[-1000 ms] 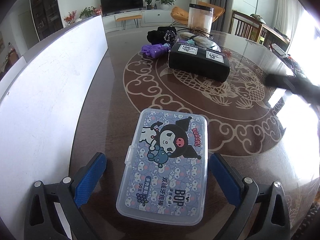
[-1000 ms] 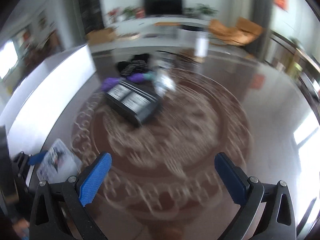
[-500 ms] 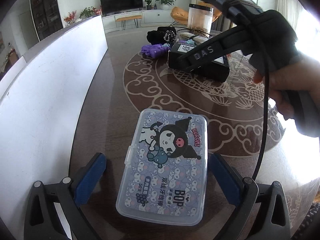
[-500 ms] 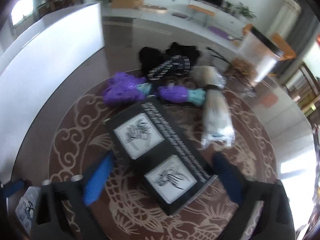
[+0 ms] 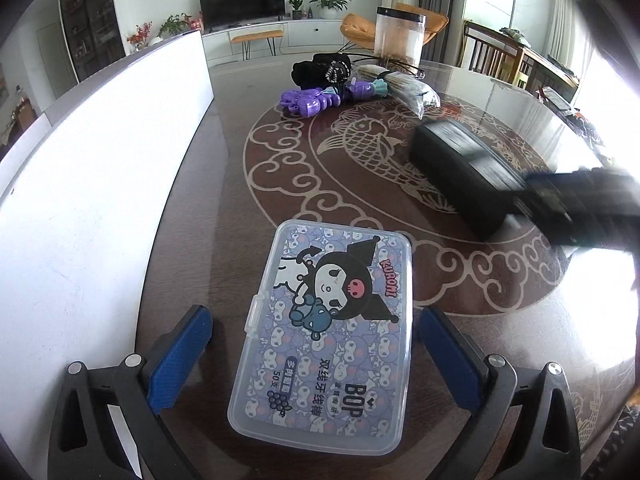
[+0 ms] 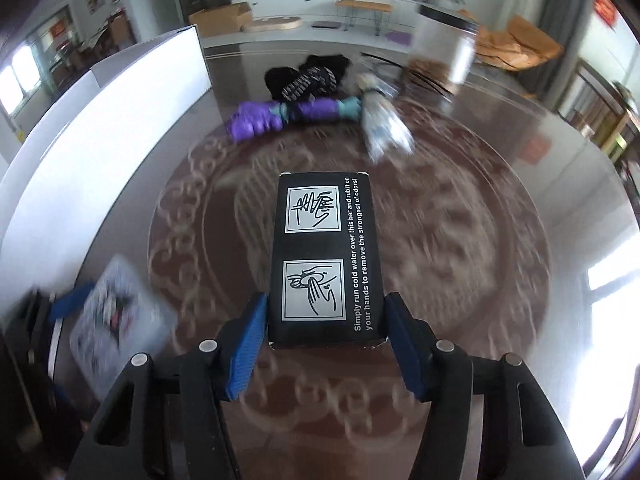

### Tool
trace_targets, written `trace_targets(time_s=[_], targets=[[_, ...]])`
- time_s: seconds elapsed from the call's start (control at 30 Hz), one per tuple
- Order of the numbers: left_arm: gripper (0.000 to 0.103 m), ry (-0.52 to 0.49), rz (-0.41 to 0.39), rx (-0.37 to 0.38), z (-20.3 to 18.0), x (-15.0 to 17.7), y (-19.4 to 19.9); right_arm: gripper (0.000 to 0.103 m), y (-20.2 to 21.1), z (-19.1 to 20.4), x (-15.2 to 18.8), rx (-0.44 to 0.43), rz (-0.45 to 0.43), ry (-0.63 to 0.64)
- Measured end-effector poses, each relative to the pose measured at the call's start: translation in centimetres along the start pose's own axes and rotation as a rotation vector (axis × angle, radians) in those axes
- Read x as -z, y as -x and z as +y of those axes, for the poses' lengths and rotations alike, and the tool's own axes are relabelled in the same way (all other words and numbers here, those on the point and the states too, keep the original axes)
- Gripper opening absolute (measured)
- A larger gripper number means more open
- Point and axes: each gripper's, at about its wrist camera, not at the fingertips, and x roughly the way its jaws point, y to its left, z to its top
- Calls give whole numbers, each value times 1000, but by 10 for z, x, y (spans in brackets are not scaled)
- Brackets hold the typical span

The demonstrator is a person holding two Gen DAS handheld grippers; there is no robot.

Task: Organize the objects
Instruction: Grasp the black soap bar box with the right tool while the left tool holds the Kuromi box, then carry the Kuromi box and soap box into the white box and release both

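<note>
A clear plastic floss box [image 5: 326, 332] with a cartoon lid lies flat on the brown table between the fingers of my left gripper [image 5: 316, 344], which is open around it without pressing it. My right gripper [image 6: 325, 336] is shut on a black box [image 6: 322, 256] with white hand-washing pictures and holds it above the table. In the left wrist view the black box [image 5: 460, 172] and the blurred right gripper [image 5: 580, 204] are at the right. The floss box shows blurred at the lower left of the right wrist view [image 6: 116, 312].
A white panel [image 5: 88, 184] stands along the table's left side. At the far end lie purple toys [image 5: 310, 100], a black cloth bundle [image 5: 320, 70], a clear wrapped packet [image 5: 400, 88] and a tall clear canister [image 5: 400, 36]. The table edge [image 5: 600, 360] runs at right.
My right gripper went to the black box, closed on it and carried it away from the far pile towards the near right. The left gripper and floss box stayed still.
</note>
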Motion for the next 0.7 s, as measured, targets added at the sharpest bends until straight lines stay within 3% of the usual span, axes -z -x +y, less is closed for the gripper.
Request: trace_targets(time_s=[0.1,0.27,0.4,0.47,0.53,0.57,0.63,0.7], targets=[[103,0,0,0,0,0,0,60,15,-9,32,-24,-17,-62],[103,-30,22,21,1,-2,-1,65,39,-37,64,-185,-40,-194],[103,-77,91,65,2,-4,0,76,46,-37,56,-142,-30,-129],[103,-74,100,71,2,-3,2,88,39,-28,45,-130,10,-76],[103,-74,103,67,1,-2,3,88,28,-18,36,-123,48,-44],[95,-78,102,58,0,-2,3,88,24,-14,33,-123,59,-38],[64,-86,67,49,-1,-4,8,88,9,-6,24,-122,84,-29],[60,-80,65,37,-1,-8,10,64,1,-3,23,-42,91,-39]])
